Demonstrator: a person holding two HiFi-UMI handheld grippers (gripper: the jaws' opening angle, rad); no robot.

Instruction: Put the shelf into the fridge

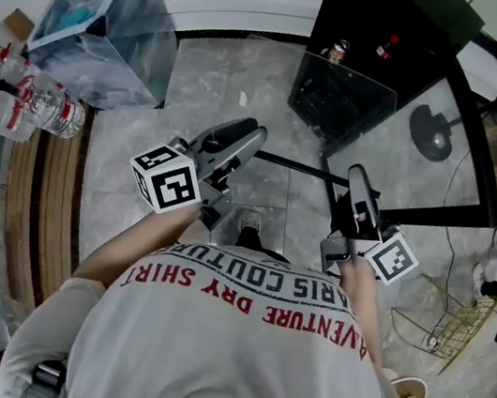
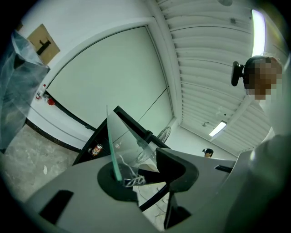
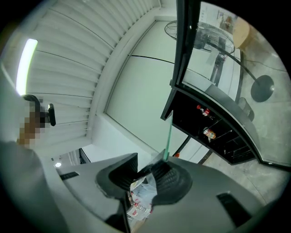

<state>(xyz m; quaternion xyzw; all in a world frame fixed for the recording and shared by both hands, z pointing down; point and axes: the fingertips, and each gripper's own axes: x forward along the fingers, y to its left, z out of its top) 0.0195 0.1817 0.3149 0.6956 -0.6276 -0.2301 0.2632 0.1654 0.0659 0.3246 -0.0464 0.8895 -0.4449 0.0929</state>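
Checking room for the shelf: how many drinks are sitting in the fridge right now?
2: a can and a red-capped bottle just to its right in the head view, both inside the fridge. Its dark interior may hide more.

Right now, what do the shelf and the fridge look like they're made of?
The shelf is probably clear glass with a polished finish. The room shows straight through it, and its cut edge reads green. The fridge has a smooth black casing with a slight sheen. It could be painted metal or plastic, and the look does not settle which.
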